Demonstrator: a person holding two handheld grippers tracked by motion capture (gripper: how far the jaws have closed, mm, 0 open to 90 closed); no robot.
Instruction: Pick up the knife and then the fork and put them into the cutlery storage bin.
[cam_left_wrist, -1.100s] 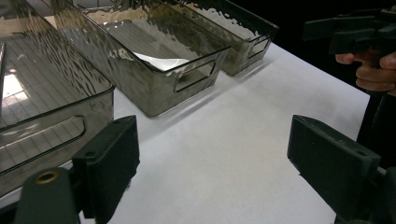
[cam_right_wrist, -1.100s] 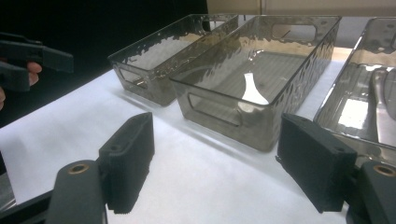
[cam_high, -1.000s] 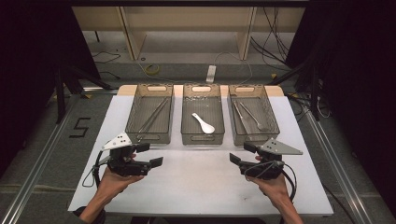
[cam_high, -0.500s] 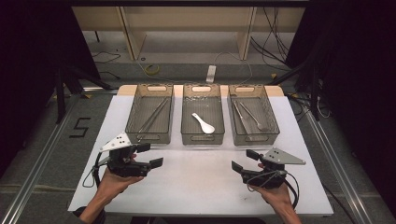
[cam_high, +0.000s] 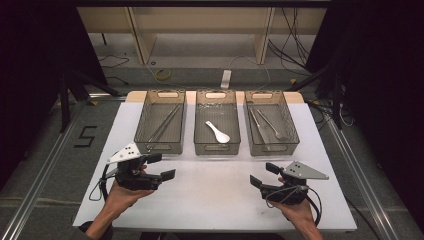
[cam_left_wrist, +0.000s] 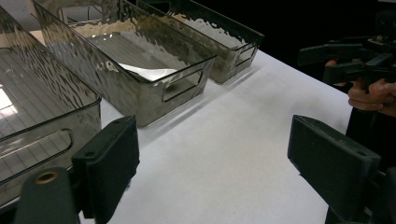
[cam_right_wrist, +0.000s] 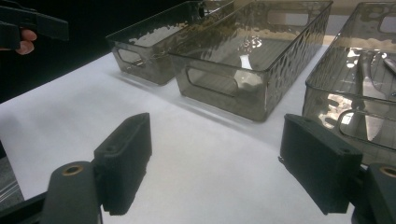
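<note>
Three smoky clear bins stand in a row at the back of the white table (cam_high: 210, 200). The left bin (cam_high: 159, 148) holds chopsticks (cam_high: 165, 124). A white spoon (cam_high: 218, 133) lies in the middle bin (cam_high: 216, 149). Metal cutlery (cam_high: 265, 125) lies in the right bin (cam_high: 274, 147). My left gripper (cam_high: 162, 166) hovers in front of the left bin, open and empty (cam_left_wrist: 215, 172). My right gripper (cam_high: 264, 175) is in front of the right bin, also open with nothing between its jaws (cam_right_wrist: 219, 163). Both point inward toward the table's middle.
Bare white tabletop lies between the two grippers and the bins. Dark floor, metal rails and cables (cam_high: 160, 75) surround the table. A wooden shelf frame (cam_high: 200, 30) stands beyond the far edge.
My right gripper has drawn back a little toward the near edge of the table. The left gripper and the bins have stayed put.
</note>
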